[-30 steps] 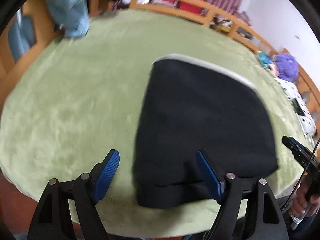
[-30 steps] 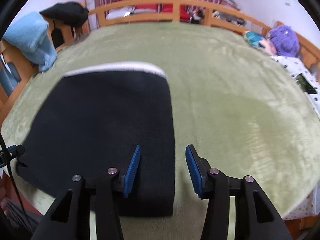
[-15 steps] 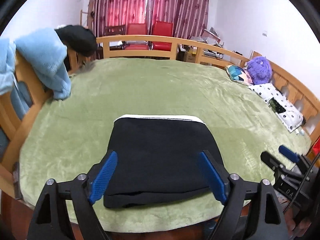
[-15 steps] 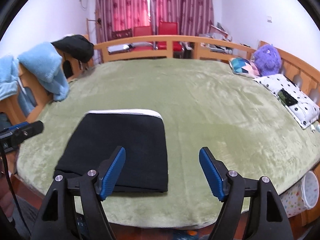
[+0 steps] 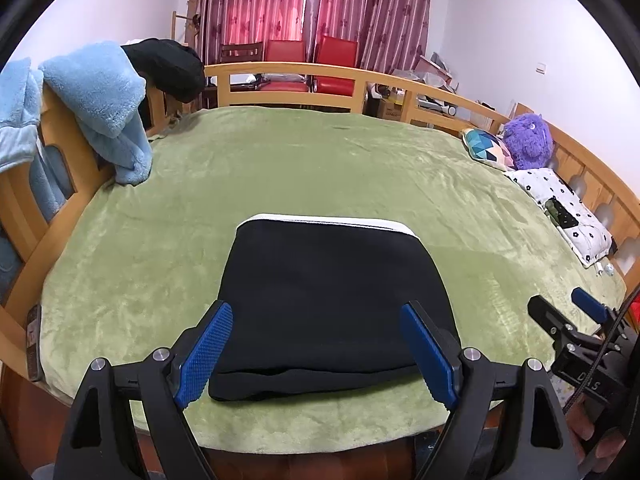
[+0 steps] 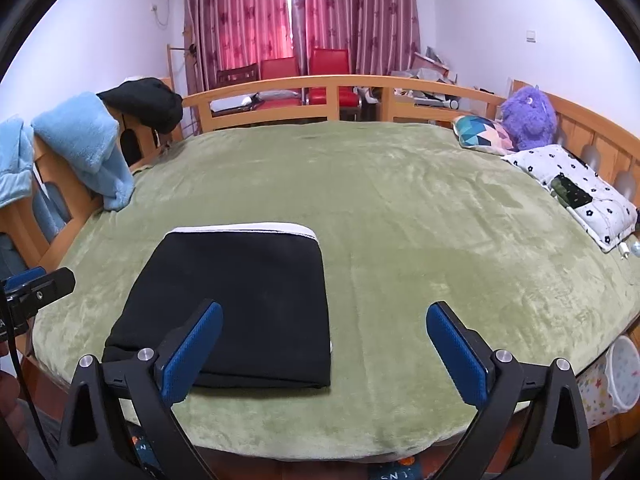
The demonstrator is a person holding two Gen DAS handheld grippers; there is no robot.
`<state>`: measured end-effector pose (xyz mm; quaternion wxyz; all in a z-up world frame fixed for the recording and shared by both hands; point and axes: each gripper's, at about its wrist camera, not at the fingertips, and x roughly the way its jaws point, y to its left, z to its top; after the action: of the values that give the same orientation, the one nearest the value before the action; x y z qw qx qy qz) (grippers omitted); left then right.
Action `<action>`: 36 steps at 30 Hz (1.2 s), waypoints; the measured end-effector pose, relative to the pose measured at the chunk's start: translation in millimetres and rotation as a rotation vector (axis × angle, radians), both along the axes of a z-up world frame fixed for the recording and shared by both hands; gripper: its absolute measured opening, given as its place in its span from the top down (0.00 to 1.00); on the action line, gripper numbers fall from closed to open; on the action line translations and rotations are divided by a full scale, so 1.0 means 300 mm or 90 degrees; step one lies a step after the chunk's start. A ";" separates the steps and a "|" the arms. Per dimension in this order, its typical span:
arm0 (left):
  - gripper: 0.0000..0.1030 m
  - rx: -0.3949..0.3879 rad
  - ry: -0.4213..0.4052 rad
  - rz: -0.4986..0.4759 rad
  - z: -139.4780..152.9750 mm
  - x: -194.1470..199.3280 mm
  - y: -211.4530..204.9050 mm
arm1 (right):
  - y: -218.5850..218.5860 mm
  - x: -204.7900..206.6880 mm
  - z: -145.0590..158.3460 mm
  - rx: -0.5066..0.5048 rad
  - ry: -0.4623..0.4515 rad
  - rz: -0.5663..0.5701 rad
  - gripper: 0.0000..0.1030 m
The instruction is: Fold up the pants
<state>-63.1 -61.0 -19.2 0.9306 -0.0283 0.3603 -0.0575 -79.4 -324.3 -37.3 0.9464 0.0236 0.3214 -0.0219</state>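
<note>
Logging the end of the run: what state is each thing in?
Pants: folded into a flat rectangle, lying on the green blanket.
Left claw: open, empty, above the bed edge.
Right claw: open, empty.
Curtains: drawn, small gap.
Blue fleece: draped over the rail.

A second ago both grippers sat low over the pants (image 5: 332,300), the left gripper (image 5: 316,354) straddling the near left corner and the right gripper (image 6: 324,354) narrowly parted at the near right edge. Both have since pulled back and risen clear of the cloth, and the right gripper's jaws have spread wide. The pants now lie untouched as a folded rectangle on the blanket (image 6: 420,220).
</note>
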 end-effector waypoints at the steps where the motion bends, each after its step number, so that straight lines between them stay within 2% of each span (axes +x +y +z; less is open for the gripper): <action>1: 0.17 0.000 0.001 0.001 -0.001 0.000 0.002 | -0.002 -0.003 0.003 0.001 -0.004 -0.002 0.02; 14: 0.17 0.016 -0.012 0.023 0.010 -0.023 0.018 | 0.008 -0.008 0.019 0.012 -0.006 0.004 0.02; 36: 0.17 0.003 -0.008 0.028 0.009 -0.031 0.046 | 0.011 0.001 0.009 0.012 -0.002 0.007 0.02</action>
<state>-72.4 -47.1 -16.3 0.9339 -0.0336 0.3542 -0.0359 -79.1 -321.1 -34.6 0.9468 0.0305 0.3199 -0.0140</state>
